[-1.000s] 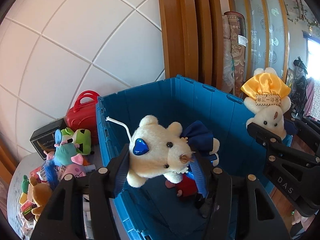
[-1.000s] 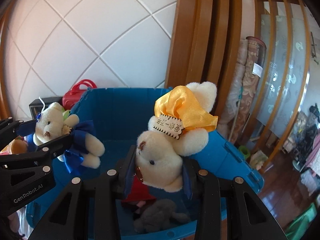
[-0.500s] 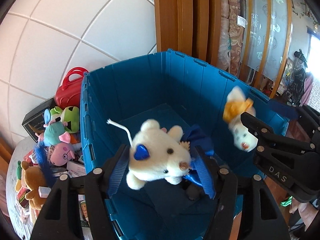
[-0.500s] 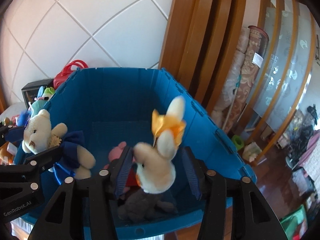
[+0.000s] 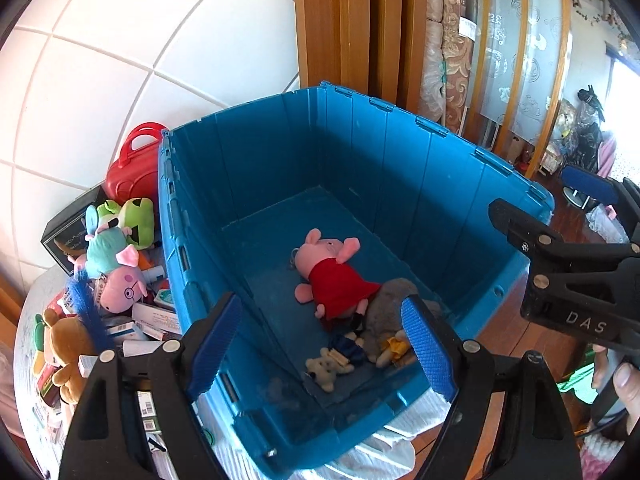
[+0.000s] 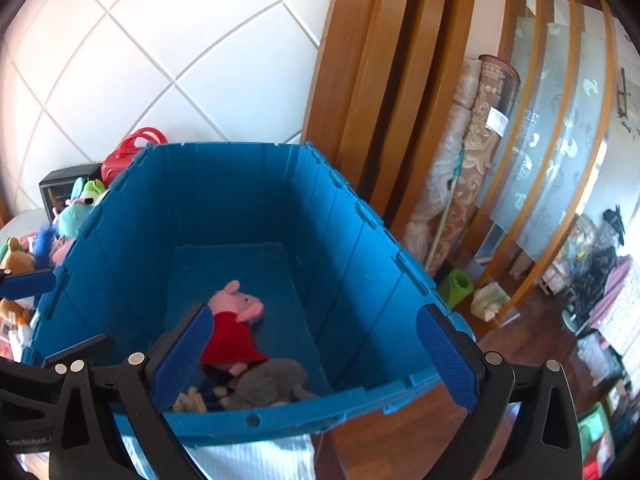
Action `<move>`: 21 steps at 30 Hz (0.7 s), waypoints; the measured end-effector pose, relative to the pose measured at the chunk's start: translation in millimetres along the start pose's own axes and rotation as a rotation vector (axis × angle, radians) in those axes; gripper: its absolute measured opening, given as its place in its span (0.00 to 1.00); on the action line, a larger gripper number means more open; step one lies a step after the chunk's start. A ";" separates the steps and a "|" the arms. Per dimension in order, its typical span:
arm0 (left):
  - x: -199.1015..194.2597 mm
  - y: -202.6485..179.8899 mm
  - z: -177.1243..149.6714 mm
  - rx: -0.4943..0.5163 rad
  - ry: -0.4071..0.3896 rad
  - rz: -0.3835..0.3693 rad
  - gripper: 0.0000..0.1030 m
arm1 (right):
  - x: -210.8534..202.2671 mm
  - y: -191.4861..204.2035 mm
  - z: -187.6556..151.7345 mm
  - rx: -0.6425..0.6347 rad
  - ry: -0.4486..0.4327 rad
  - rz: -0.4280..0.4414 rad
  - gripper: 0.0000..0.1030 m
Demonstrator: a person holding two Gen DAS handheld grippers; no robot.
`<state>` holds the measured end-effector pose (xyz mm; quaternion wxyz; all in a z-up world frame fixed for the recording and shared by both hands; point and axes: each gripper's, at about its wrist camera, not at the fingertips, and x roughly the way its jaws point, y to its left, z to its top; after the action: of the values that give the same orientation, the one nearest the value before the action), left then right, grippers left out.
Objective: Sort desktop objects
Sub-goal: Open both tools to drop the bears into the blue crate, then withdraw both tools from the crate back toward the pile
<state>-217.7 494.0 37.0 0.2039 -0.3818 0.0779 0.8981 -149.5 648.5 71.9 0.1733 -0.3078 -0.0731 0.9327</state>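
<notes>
Both bears [image 5: 326, 366] now down in bin [image 5: 400, 152] — left gripper [image 5: 320, 344], right gripper [image 6: 316, 352] above, wide, empty.

Both tongs spread wide, nothing held.
Left tongs [image 5: 322, 340] and right tongs [image 6: 316, 356] level, side by side, pads bare.

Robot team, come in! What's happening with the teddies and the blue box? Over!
Left tongs open, empty. Right tongs open, empty. Both teddy bears in blue bin beside pig plush. Nothing blocking.
</notes>
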 end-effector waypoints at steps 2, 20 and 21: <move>-10.5 2.5 -6.8 0.005 -0.025 0.007 0.80 | -9.8 2.0 -4.3 -0.006 -0.011 0.001 1.00; -63.8 44.6 -69.8 0.032 -0.092 -0.017 0.80 | -68.6 46.7 -42.4 0.037 -0.052 0.041 1.00; -65.0 48.2 -73.2 0.033 -0.093 -0.014 0.80 | -71.2 50.4 -44.6 0.037 -0.051 0.043 1.00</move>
<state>-149.7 408.8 31.9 0.2199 -0.3369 0.0803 0.9120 -83.3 576.8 63.1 0.1570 -0.2822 -0.0534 0.9449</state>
